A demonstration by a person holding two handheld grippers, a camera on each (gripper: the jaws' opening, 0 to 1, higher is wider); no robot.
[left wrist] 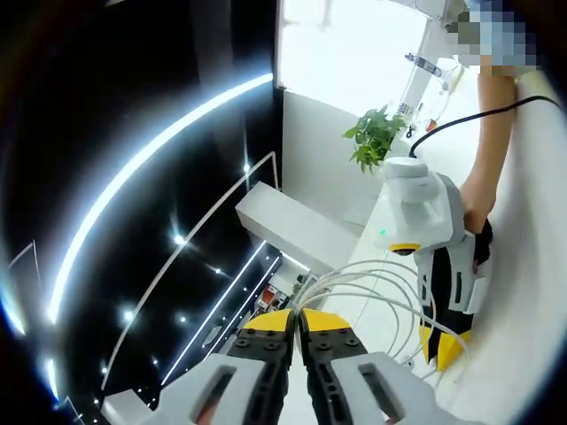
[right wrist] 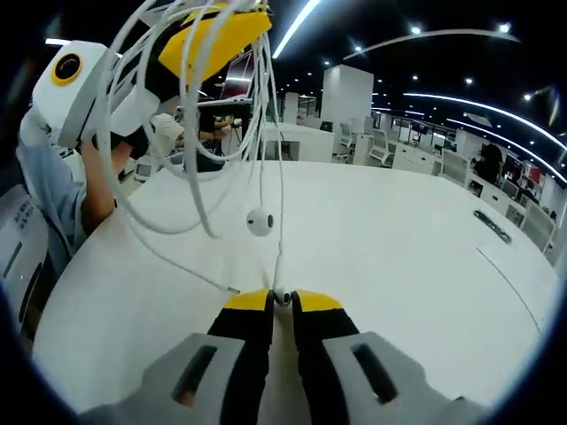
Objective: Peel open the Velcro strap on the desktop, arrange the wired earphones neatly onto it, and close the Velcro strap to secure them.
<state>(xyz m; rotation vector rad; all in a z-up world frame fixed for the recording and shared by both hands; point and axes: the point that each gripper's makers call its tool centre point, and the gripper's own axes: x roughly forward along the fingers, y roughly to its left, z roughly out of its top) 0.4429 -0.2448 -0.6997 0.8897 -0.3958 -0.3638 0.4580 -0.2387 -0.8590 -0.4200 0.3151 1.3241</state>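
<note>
- My left tool [left wrist: 299, 326], yellow-tipped, is clamped on loops of the white wired earphones [left wrist: 372, 279], which fan out just ahead of it.
- My right tool [right wrist: 282, 298] pinches the same cord at its tips; one earbud [right wrist: 259, 221] dangles just ahead, above the white surface [right wrist: 399, 257].

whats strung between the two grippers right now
The white earphone cable: looped strands hang from the left gripper down to the right gripper, with one earbud dangling midway, seen in the right gripper view. Behind it lies bare white table.

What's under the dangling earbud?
Under the earbud there is bare white table. Its cable runs down into the shut right gripper. The cable's clamped end is hidden.
</note>
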